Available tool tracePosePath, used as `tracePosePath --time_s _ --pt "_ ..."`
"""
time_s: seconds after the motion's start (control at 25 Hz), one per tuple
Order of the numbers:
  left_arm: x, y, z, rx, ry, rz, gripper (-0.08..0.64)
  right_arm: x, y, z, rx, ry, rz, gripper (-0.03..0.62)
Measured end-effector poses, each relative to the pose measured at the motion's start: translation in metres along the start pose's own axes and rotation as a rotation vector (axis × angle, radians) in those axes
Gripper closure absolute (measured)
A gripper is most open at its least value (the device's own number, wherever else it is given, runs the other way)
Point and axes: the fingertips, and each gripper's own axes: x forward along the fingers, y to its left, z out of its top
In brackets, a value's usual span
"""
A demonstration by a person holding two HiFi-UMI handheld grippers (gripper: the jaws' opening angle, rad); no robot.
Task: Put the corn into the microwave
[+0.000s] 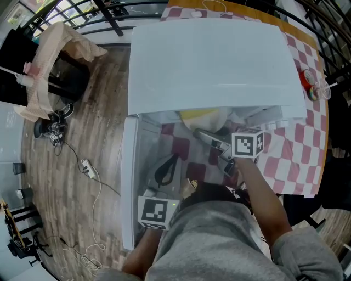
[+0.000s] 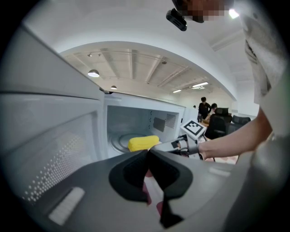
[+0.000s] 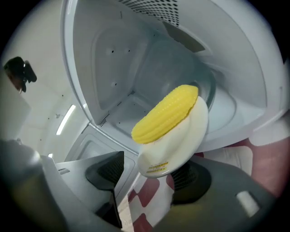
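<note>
Inside the microwave, corn sits on a white plate. Your R gripper gapes round its rim; L gripper closed, empty. Pull back crooked and you could snag plate, spill corn.

You're on a big open office or lab floor dressed up as a kitchen corner: the microwave sits on a red-and-white checked tablecloth. Round it you've got wood-plank flooring strewn with a power strip and loose cables, a black metal railing, long ceiling strip lights, and people by office chairs in the background
</note>
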Motion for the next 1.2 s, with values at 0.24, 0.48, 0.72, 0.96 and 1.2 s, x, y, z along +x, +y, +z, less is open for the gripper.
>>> tracePosePath --time_s 0.24,0.48,0.72,0.96,1.2 --pt "0.001 -0.003 0.001 -0.001 0.003 -0.006 0.551 -0.003 -0.007 -0.014 -0.196 0.088 -0.122 0.288" --pt "0.0 -0.004 0.0 0.014 -0.001 -0.009 0.551 -0.021 -0.018 -0.034 -0.275 0.092 -0.258 0.259" --pt "-0.001 -0.003 0.0 0.018 0.0 -0.003 0.551 -0.061 -0.021 -0.013 -0.443 -0.153 -0.557 0.253" --pt "0.001 -0.002 -0.001 0.027 0.006 -0.002 0.551 -0.048 -0.008 -0.011 -0.626 -0.23 -0.67 0.255" --pt "0.002 -0.002 -0.006 0.032 0.021 0.007 0.551 -0.039 -0.012 0.002 -0.619 -0.265 -0.692 0.272"
